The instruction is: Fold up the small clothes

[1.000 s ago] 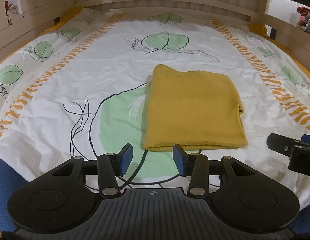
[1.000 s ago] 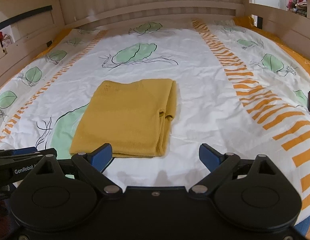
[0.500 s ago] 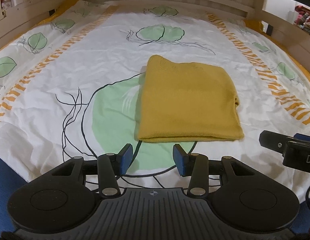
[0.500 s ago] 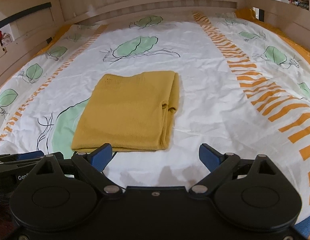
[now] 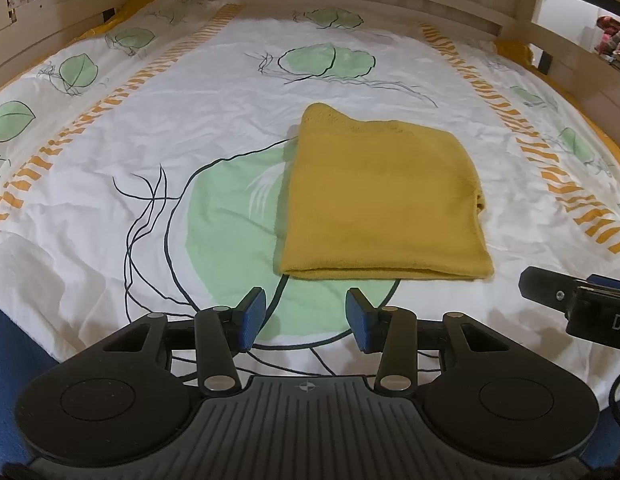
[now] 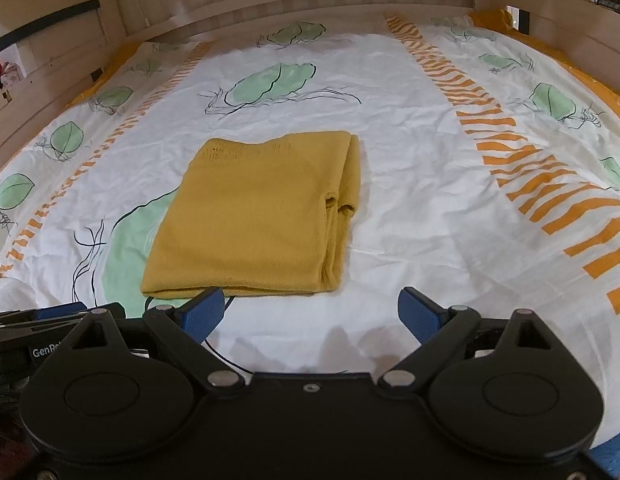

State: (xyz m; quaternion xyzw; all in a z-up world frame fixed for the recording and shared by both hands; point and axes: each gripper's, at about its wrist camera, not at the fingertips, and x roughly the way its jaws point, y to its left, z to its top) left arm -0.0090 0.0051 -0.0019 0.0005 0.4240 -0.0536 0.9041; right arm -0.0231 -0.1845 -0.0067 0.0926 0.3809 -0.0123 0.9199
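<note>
A mustard-yellow knitted garment (image 5: 384,196) lies folded into a flat rectangle on the bed's white leaf-print cover (image 5: 149,152). In the right wrist view the same garment (image 6: 253,216) sits left of centre, with its layered fold edges along its right side. My left gripper (image 5: 305,316) hovers just short of the garment's near edge, open, with nothing between its blue pads. My right gripper (image 6: 312,314) stands open wider, also empty, near the garment's near right corner. Each gripper shows at the edge of the other's view.
Wooden bed rails (image 6: 293,4) close off the far end and both sides of the mattress. Orange-striped bands (image 6: 522,160) run along the cover. A dark blue surface (image 5: 9,356) shows below the near edge of the bed.
Both views have shifted slightly, so the garment sits a little differently in frame. The garment has not moved on the bed, and both grippers stay open as before.
</note>
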